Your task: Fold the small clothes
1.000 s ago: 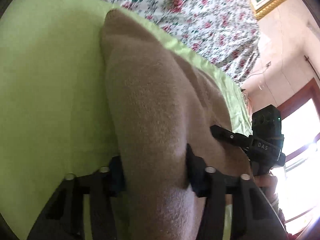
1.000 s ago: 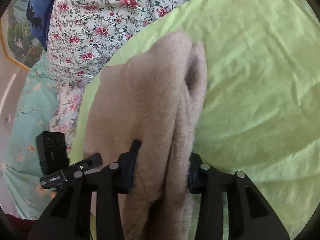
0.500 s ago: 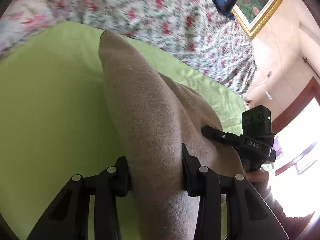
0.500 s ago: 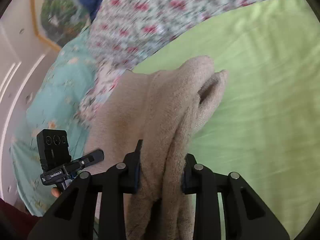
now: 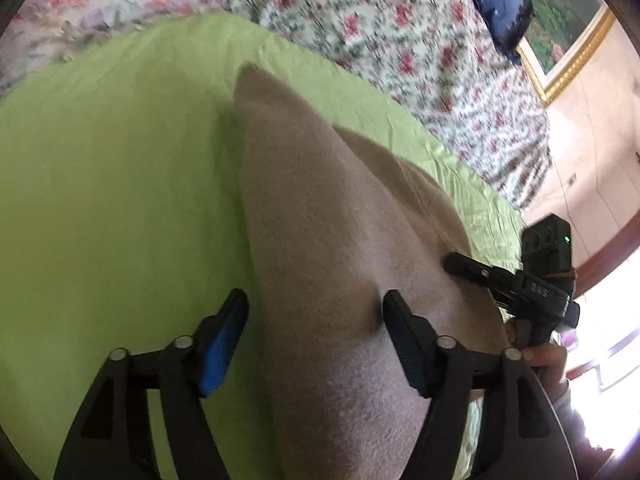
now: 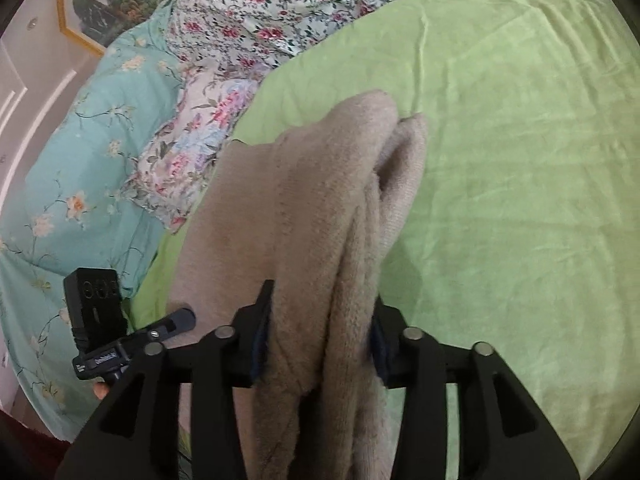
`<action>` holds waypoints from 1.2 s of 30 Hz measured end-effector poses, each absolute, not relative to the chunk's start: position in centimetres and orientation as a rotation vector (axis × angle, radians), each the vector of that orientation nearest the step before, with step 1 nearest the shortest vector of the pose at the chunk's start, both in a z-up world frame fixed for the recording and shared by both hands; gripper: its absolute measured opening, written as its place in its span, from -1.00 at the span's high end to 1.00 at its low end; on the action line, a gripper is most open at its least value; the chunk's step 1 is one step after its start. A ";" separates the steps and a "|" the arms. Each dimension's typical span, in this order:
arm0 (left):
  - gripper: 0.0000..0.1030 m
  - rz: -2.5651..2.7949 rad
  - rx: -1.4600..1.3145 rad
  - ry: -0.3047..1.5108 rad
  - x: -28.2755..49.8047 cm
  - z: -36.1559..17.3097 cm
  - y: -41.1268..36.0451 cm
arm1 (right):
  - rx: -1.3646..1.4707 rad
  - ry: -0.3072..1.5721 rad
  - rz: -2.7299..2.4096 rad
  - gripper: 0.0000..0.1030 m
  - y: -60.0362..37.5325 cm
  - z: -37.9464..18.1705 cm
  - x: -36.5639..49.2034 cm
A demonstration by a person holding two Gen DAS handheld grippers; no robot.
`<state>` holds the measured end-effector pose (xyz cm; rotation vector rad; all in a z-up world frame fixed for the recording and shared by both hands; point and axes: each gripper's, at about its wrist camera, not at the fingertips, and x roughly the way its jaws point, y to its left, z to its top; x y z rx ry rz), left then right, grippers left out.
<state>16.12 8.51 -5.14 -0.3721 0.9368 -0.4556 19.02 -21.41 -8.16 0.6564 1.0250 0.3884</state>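
The left gripper [image 5: 314,332] was spread wide. A gap showed between its blue-padded left finger [image 5: 224,344] and the tan cloth [image 5: 340,260], while the right finger touched the cloth's side, so it was not squeezing the cloth. The tan cloth was soft and fuzzy. It was bunched up and reached from the gripper out over the green sheet [image 5: 100,200] on the bed. Behind the green sheet lay a flowery blanket [image 5: 400,28] and a dark blue pillow [image 5: 500,4].

The right gripper [image 6: 320,332] was clamped tight on the tan cloth [image 6: 312,208], with folds of it pinched between both fingers. The far end of the cloth rested on the green sheet [image 6: 520,160]. To the left lay a light blue blanket [image 6: 68,184] with flowers.
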 end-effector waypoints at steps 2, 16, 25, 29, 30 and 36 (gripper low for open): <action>-0.41 -0.417 -0.349 0.910 16.2 -4.2 9.0 | 0.616 1.010 0.344 -0.17 -21.9 -7.2 19.2; -0.36 -0.290 -0.154 0.932 16.8 -4.1 6.7 | 0.519 0.859 0.228 0.84 -22.3 -3.0 24.8; -0.40 -0.279 -0.158 0.964 17.1 -5.0 5.7 | 0.457 0.991 0.126 0.78 -22.4 -6.7 25.3; -0.33 -0.289 -0.172 0.948 15.4 -3.7 6.7 | 0.494 0.956 0.148 0.74 -22.5 -3.5 22.4; -0.33 -0.291 -0.171 0.931 14.6 -3.4 7.2 | 0.494 0.936 0.163 0.72 -22.4 -2.5 20.8; -0.28 -0.443 -0.225 0.831 8.9 -1.7 8.2 | 0.510 0.891 0.235 0.61 -20.6 -0.4 12.3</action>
